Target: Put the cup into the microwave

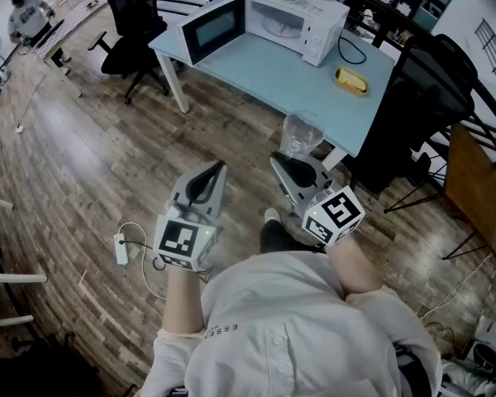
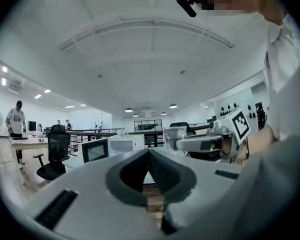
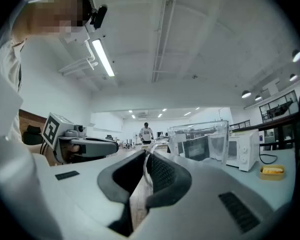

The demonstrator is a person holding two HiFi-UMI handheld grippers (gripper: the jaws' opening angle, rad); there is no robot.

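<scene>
A clear plastic cup point(image 1: 301, 133) with a handle hangs in the air in front of my right gripper point(image 1: 285, 162), which is shut on the handle; in the right gripper view the thin clear handle sits between the pads and the cup point(image 3: 197, 141) stands just beyond the tips. The white microwave point(image 1: 293, 23) sits at the far side of the pale blue table point(image 1: 273, 81) with its door point(image 1: 213, 27) swung open to the left. My left gripper point(image 1: 219, 168) is held level beside the right one, shut with nothing in it point(image 2: 148, 151).
A yellow object point(image 1: 351, 79) lies on the table right of the microwave. Black office chairs stand at the table's far left point(image 1: 136, 23) and right point(image 1: 430, 98). A white power strip point(image 1: 121, 248) with its cord lies on the wood floor at my left.
</scene>
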